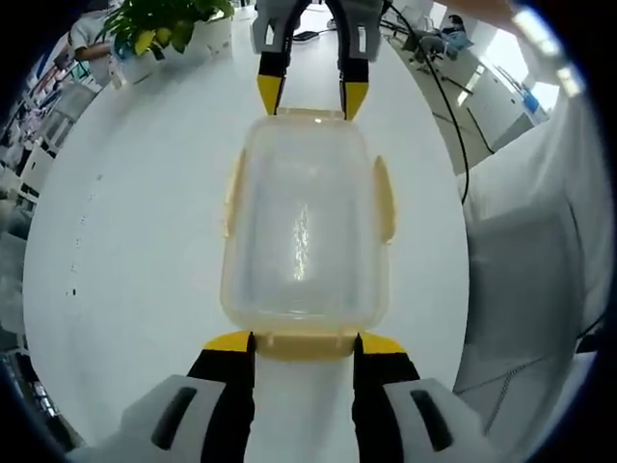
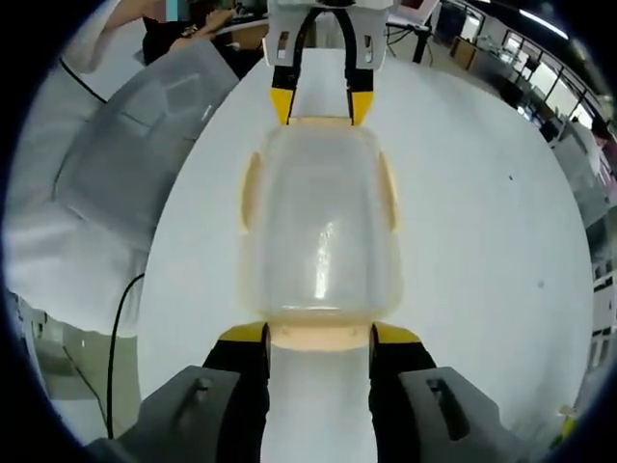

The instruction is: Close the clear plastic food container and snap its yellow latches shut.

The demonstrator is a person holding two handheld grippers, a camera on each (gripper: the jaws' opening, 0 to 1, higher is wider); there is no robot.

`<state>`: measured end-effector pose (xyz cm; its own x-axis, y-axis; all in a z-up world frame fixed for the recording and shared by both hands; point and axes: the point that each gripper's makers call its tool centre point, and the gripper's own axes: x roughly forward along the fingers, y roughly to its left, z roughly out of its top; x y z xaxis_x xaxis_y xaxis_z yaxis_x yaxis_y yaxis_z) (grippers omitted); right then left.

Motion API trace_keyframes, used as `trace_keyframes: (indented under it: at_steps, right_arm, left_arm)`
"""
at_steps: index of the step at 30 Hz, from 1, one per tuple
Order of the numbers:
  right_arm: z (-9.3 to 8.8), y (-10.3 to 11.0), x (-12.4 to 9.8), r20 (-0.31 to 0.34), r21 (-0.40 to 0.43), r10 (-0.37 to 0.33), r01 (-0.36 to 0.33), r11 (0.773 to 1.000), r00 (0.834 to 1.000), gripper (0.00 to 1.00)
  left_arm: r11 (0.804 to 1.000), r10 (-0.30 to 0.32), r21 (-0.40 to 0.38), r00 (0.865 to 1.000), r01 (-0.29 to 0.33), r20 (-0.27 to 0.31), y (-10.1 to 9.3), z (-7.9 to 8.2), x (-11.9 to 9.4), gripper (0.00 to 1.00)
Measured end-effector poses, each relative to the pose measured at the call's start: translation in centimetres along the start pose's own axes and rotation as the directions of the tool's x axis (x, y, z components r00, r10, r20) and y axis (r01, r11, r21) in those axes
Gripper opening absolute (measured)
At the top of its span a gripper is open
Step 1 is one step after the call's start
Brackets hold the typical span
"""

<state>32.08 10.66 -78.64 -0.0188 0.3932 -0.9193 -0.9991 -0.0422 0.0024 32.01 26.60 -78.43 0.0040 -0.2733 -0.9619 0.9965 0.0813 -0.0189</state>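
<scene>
1. Your left gripper (image 1: 305, 340) has its 2 yellow-tipped jaws spread wide, one at each end of the near end latch (image 1: 305, 344) of the clear container (image 1: 305, 231); whether they touch it, you cannot tell.
2. Your right gripper (image 2: 319, 333) stands the same way at the opposite end latch (image 2: 321, 337), jaws wide on either side of it.
3. Each gripper faces the other across the container: the right one comes in at the top of the left gripper view, its tips at the far latch, and the left one does so in the right gripper view.
4. The container lies flat with its lid on, and the 2 yellow side latches (image 1: 385, 198) lie against its long sides; whether they are snapped, you cannot tell.
5. It rests in the middle of a white round table (image 1: 135, 241).
6. A green potted plant (image 1: 164, 24) stands at the table's far edge in the left gripper view.
7. A black cable (image 1: 453, 125) runs off the table edge, and office desks lie beyond.
8. No writing can be read.
</scene>
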Motion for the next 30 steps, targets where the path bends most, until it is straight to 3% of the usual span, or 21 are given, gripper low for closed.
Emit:
trace_keyframes:
  at_steps: [10, 16, 19, 22, 24, 25, 26, 27, 28, 29, 30]
  right_arm:
    - [0.0, 0.2, 0.2, 0.017, 0.026, -0.008, 0.008, 1.0, 1.0, 0.37]
    - [-0.7, 0.5, 0.9, 0.04, 0.079, 0.007, -0.01, 0.997, 0.999, 0.43]
    - [-2.0, 1.1, 1.7, 0.011, 0.122, 0.019, -0.021, 0.992, 1.0, 0.48]
    - [-4.0, 1.1, 2.0, -0.04, 0.182, 0.011, -0.003, 0.983, 0.999, 0.46]
    - [-6.1, 0.6, 1.8, -0.126, 0.28, -0.009, 0.044, 0.959, 0.992, 0.39]
    - [-6.3, 0.4, 1.8, -0.117, 0.278, -0.018, 0.05, 0.959, 0.993, 0.37]
    - [-6.4, 0.1, 1.6, -0.09, 0.346, -0.03, 0.059, 0.937, 0.996, 0.38]
    - [-6.6, -0.1, 1.4, -0.081, 0.411, -0.032, 0.063, 0.909, 0.996, 0.39]
    - [-7.0, -0.4, 0.9, -0.075, 0.496, -0.035, 0.067, 0.865, 0.997, 0.4]
    - [-7.3, -0.7, 0.4, -0.076, 0.567, -0.044, 0.079, 0.82, 0.996, 0.39]
    - [-7.1, -1.4, -0.2, -0.037, 0.626, -0.066, 0.075, 0.776, 0.997, 0.38]
  left_arm:
    - [0.996, 0.022, 0.091, 0.999, -0.02, -0.026, 0.4, -0.4, 0.5, 0.34]
    - [0.997, 0.027, 0.072, 0.999, -0.025, -0.035, 0.3, -0.7, 1.2, 0.47]
    - [1.0, 0.013, -0.026, 0.998, -0.014, -0.059, 0.0, -2.1, 1.3, 0.49]
    - [0.991, -0.021, -0.132, 0.996, 0.01, -0.085, -0.7, -3.5, 1.2, 0.48]
    - [0.973, -0.03, -0.232, 0.996, 0.01, -0.081, -0.9, -4.2, 0.7, 0.48]
    - [0.96, -0.039, -0.279, 0.996, 0.015, -0.082, -1.0, -4.5, 0.4, 0.48]
    - [0.933, -0.045, -0.359, 0.997, 0.021, -0.058, -1.0, -4.7, 0.0, 0.48]
    - [0.9, -0.069, -0.435, 0.995, 0.034, -0.065, -1.3, -5.1, -0.3, 0.43]
    - [0.845, -0.131, -0.528, 0.99, 0.085, -0.05, -2.2, -5.4, -0.7, 0.41]
    - [0.827, -0.146, -0.554, 0.988, 0.1, -0.04, -2.3, -5.5, -1.0, 0.42]
    - [0.807, -0.125, -0.584, 0.992, 0.085, -0.028, -1.9, -5.7, -1.3, 0.42]
